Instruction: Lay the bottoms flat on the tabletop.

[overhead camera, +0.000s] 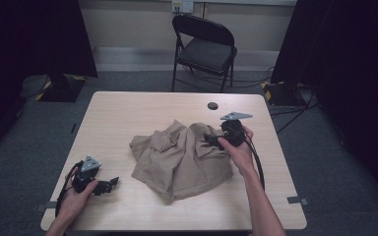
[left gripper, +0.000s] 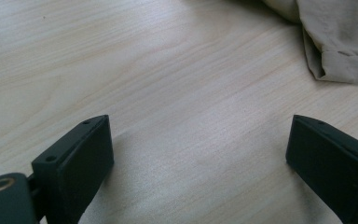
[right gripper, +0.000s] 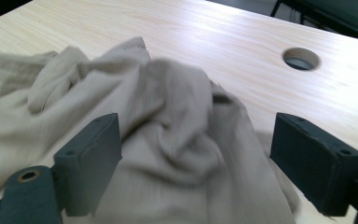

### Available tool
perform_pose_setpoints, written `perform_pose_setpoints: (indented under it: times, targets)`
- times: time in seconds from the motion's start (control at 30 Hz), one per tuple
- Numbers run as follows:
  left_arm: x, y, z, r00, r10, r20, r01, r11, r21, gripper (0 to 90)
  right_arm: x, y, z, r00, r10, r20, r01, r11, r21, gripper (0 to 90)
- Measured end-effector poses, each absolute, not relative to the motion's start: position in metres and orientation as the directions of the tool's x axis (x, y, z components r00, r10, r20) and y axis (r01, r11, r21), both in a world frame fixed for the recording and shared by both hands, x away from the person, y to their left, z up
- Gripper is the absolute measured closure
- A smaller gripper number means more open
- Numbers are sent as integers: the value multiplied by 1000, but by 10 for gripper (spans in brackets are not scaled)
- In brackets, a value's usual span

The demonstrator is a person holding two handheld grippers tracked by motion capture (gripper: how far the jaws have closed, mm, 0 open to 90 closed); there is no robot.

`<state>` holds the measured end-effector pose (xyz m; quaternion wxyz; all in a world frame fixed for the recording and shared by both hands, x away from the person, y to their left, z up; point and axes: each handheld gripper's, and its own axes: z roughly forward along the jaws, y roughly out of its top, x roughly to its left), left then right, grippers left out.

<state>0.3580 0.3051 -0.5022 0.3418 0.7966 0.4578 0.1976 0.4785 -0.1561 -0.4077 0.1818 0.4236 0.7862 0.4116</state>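
Note:
A crumpled tan cloth lies in the middle of the light wooden table. My right gripper is at the cloth's right upper edge, held in a hand. In the right gripper view it stands open, its jaws wide apart on either side of a raised fold of the cloth, and the fabric looks slightly blurred. My left gripper rests near the table's front left, apart from the cloth. It is open over bare wood, with a cloth corner farther ahead to the right.
A round cable hole sits in the table behind the cloth, also in the right gripper view. A black folding chair stands beyond the far edge. Dark curtains flank both sides. Cables lie on the floor at right.

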Motion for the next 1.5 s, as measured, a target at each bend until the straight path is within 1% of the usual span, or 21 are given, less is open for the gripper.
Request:
perform_pose_setpoints:
  times: [0.07,0.17,0.2,0.23,0.3,0.37,0.5,0.53,0.67,0.77,0.8,0.83,0.93,0.97,1.0,1.07,1.17,1.2,1.43,1.47,1.5]
  targets:
    - [358,305,-502,504,864,-1,595,-346,726,68,493,-146,-409,-595,799,83,524,308,794,148]
    - [358,305,-502,506,862,1,594,-350,724,68,513,-131,-416,-598,796,96,546,316,776,147]
    - [358,305,-502,506,862,1,594,-350,724,68,513,-131,-416,-598,796,96,546,316,776,147]
    - [358,305,-502,507,862,4,593,-352,724,68,522,-123,-424,-594,799,94,548,316,774,154]
    - [358,305,-502,507,862,4,593,-352,724,67,528,-117,-436,-593,801,83,557,333,761,155]
    - [358,305,-502,505,863,1,594,-348,725,68,531,-113,-448,-601,793,102,579,343,740,150]
    - [358,305,-502,505,863,0,593,-347,726,68,535,-111,-467,-589,800,114,619,356,701,180]
    - [358,305,-502,507,862,3,593,-351,724,67,535,-111,-470,-586,804,105,621,362,695,219]
    - [358,305,-502,506,862,1,593,-349,725,68,533,-113,-478,-576,814,75,629,383,677,311]
    - [358,305,-502,507,862,4,593,-353,724,68,531,-113,-478,-574,818,43,618,399,677,435]
    - [358,305,-502,507,862,4,593,-353,724,68,531,-113,-478,-574,818,43,618,399,677,435]
    - [358,305,-502,506,863,2,593,-349,725,67,530,-113,-476,-579,815,21,611,416,674,570]
    - [358,305,-502,506,862,1,593,-349,726,68,528,-114,-472,-570,821,-6,605,425,674,739]
    - [358,305,-502,506,862,2,593,-351,725,68,527,-115,-470,-572,820,6,606,418,676,786]
    - [358,305,-502,506,862,2,593,-350,725,68,526,-117,-469,-576,817,7,602,418,680,814]
    - [358,305,-502,506,863,2,593,-349,725,68,523,-119,-465,-582,813,18,598,412,687,850]
    - [358,305,-502,506,863,2,593,-349,725,68,518,-127,-456,-575,816,62,599,368,711,865]
    - [358,305,-502,506,863,2,593,-349,725,68,518,-127,-456,-575,816,62,599,368,711,865]
    - [358,305,-502,506,862,2,593,-350,725,68,480,-160,-437,-594,799,95,562,328,760,871]
    - [358,305,-502,506,862,2,593,-350,725,68,480,-160,-437,-594,799,95,562,328,760,871]
    - [358,305,-502,508,861,4,593,-353,724,68,469,-169,-432,-599,795,95,550,321,771,871]
